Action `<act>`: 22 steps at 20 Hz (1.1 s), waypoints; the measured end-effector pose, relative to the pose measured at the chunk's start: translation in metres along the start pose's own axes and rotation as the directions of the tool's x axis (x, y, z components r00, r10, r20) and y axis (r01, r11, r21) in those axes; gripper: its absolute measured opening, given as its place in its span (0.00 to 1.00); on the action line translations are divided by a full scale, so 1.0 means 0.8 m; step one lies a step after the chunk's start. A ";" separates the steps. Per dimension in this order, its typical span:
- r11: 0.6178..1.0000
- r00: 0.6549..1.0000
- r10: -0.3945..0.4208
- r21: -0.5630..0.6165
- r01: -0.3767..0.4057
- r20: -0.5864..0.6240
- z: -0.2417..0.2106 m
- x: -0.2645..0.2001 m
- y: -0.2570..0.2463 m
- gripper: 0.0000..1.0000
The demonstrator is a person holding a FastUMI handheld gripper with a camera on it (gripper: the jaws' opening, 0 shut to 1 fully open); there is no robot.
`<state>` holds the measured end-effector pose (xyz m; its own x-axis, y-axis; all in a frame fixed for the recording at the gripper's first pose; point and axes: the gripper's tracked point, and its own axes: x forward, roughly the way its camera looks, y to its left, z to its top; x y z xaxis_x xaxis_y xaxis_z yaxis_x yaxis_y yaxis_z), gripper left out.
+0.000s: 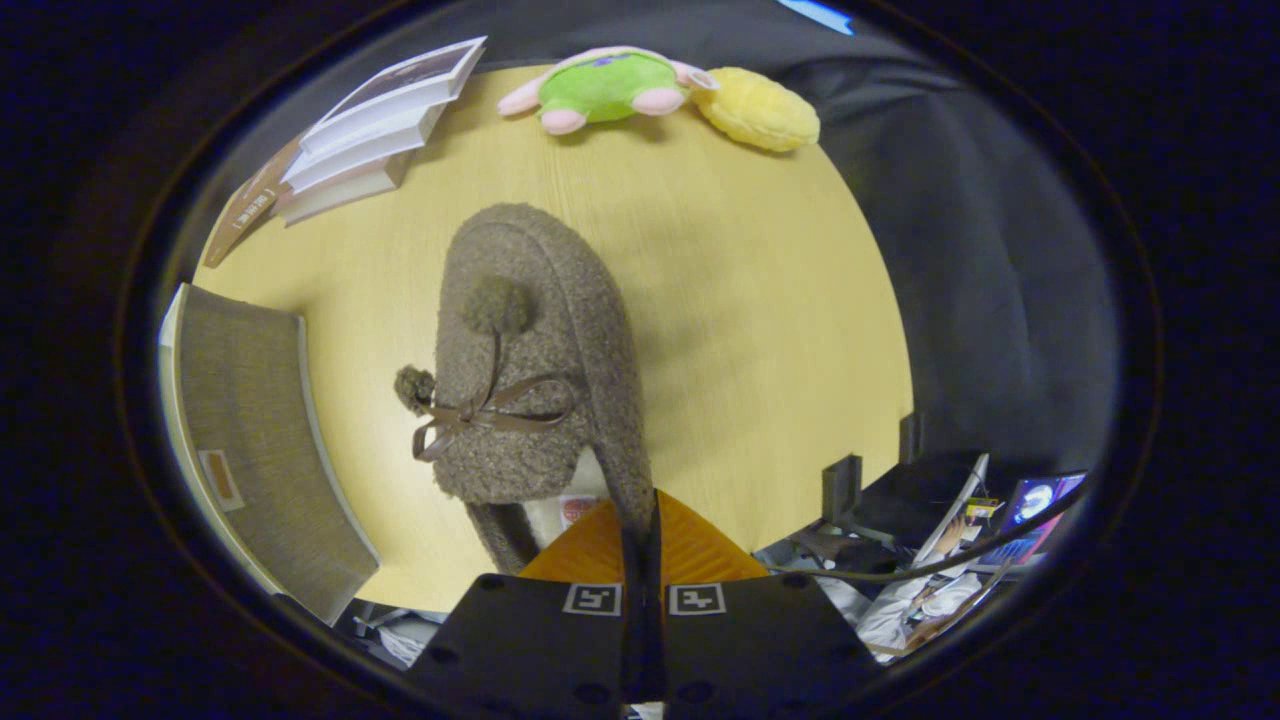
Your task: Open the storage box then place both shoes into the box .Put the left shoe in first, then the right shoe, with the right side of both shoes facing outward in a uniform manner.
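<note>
A fuzzy grey-brown shoe (540,360) with two pompoms and a brown ribbon bow hangs just ahead of my fingers, toe pointing away, above the yellow wooden table (760,330). My gripper (640,540) is shut on the shoe's right-hand collar rim, with the fingers pressed close together around it. The shoe's pale lining shows just left of the fingers. A grey woven storage box (260,440) with a white rim stands on the table to the left of the shoe; only its top surface shows, and whether it is open I cannot tell.
A stack of white books (370,130) lies at the table's far left. A green and pink plush toy (605,88) and a yellow plush (758,108) sit at the far edge. Black cloth hangs on the right; clutter and a screen (1035,500) lie beyond the near right edge.
</note>
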<state>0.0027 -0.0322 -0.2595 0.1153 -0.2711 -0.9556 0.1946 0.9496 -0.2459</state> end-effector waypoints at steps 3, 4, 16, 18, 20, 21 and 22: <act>0.996 0.995 -0.083 -0.032 0.085 0.055 0.001 -0.048 -0.018 0.04; 0.992 0.991 -0.114 -0.041 0.117 0.074 0.001 -0.066 -0.023 0.04; 0.992 0.949 -0.036 -0.102 0.071 0.312 0.020 -0.268 0.114 0.03; 0.992 0.942 0.007 -0.120 0.035 0.335 0.020 -0.295 0.153 0.04; 0.991 0.938 0.056 -0.132 -0.011 0.341 0.018 -0.309 0.193 0.03; 0.989 0.937 0.079 -0.143 -0.031 0.340 0.015 -0.308 0.208 0.03; 0.987 0.937 0.095 -0.154 -0.044 0.336 0.010 -0.307 0.223 0.03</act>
<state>0.0169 0.2023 -0.0672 0.4539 -0.2173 -0.8642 0.0369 0.9736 -0.2254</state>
